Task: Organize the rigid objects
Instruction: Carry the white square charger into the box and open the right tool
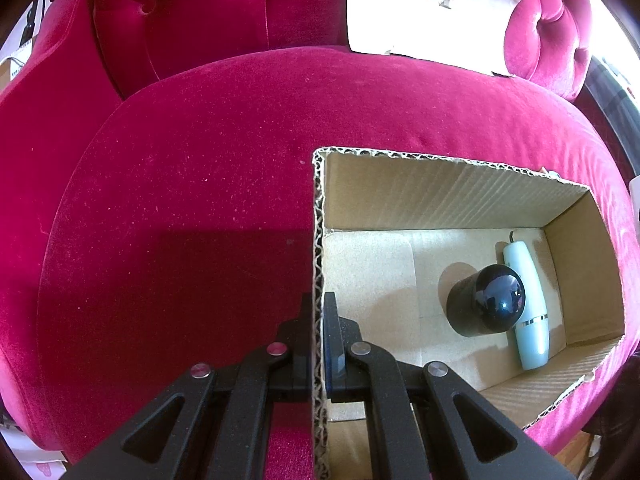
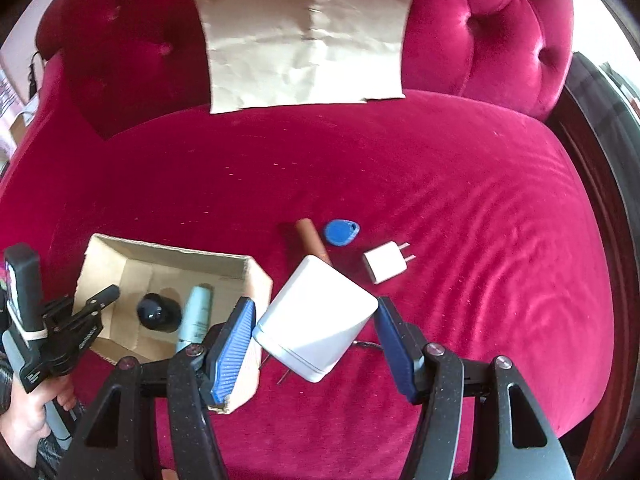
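Right wrist view: the right gripper (image 2: pixel 316 340) has its jaws spread wide either side of a white case (image 2: pixel 318 318), which sits tilted on the red seat (image 2: pixel 460 200) just beside the box (image 2: pixel 256 280). I'd say neither pad is touching it yet. Left gripper (image 1: pixel 319 340) is clamped on the box wall (image 1: pixel 319 240), steadying it. Inside lie a dark jar (image 1: pixel 486 306) and a pale tube (image 1: pixel 526 308). A brown stick (image 2: pixel 312 240), blue tag (image 2: pixel 341 233) and plug (image 2: pixel 385 261) wait behind. Risk: the smooth, angled case could twist or squirt out as the pads close, or the left finger could catch the box corner.
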### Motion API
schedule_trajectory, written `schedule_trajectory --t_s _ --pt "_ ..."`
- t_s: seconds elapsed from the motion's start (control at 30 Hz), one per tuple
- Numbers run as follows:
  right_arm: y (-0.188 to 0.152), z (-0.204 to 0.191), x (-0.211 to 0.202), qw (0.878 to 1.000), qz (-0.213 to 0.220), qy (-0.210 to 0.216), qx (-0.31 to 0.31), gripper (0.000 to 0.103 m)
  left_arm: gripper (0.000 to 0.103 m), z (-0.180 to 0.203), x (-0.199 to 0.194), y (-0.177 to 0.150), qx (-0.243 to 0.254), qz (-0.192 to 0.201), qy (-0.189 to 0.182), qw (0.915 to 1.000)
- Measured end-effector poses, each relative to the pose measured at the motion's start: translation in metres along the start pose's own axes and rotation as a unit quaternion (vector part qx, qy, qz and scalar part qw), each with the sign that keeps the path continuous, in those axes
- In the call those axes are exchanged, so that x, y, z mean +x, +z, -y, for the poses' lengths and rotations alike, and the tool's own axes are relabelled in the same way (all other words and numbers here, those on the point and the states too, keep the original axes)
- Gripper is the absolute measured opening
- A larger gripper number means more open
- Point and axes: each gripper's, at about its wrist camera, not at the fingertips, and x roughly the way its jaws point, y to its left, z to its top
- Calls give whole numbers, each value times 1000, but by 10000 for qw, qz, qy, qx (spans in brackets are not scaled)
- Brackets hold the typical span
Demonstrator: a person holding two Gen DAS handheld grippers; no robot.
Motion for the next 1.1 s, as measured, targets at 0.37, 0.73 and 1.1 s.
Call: schedule_trajectory --t_s 0.37,0.73,1.1 --pt "0 -43 -4 9987 1 342 -389 65 3 0 0 0 -1 11 -7 10000" --pt "-6 -80 17 9966 -107 546 -607 65 3 -1 -2 0 -6 8 -18 10000" --pt "-12 -102 48 9959 -292 514 -683 65 3 -2 -2 0 -12 -5 -34 10000"
